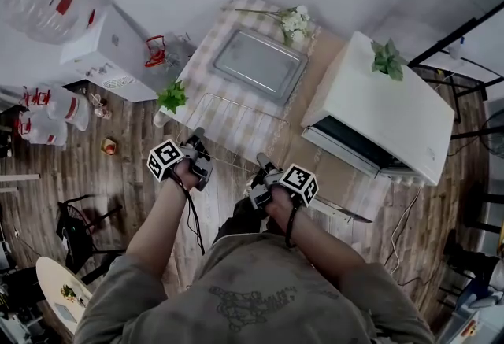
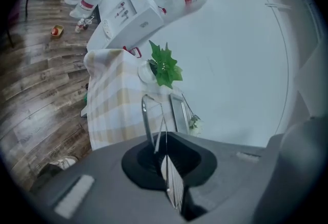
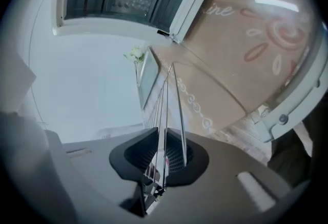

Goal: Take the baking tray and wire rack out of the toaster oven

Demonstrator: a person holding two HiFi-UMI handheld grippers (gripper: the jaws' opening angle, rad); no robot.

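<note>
Although one piece is not yet set down, most of the job looks done. At the far left, off the table, a water dispenser (image 1: pixel 110 51) stands on the wooden floor. A small potted plant (image 1: pixel 172 96) sits at the left corner of the checked tablecloth (image 1: pixel 206 51). Neither is part of the work.

Next comes the left gripper (image 1: pixel 189 163). Its jaws are pressed together on the near edge of the wire rack (image 1: pixel 236 134), with a wire of the frame caught between the pads. Beyond it, the baking tray (image 1: pixel 260 63) lies flat on the cloth, well apart from the oven and just beside a sprig of white flowers (image 1: pixel 295 20). That half of the task reads as finished.

The rack stretches between the two grippers, in front of the tray and clear of the oven. Whether its far edge touches the cloth cannot be told. The right gripper (image 1: pixel 268 185) pinches the same near edge farther right, its jaws closed on the wires.

At the right, the white toaster oven (image 1: pixel 386 106) stands with its front open and a second little plant (image 1: pixel 387 57) on its roof. As far as the right gripper view reaches, the cavity shows no tray or rack inside. By this reading, what is left is to lay the rack down on the table and let go.
</note>
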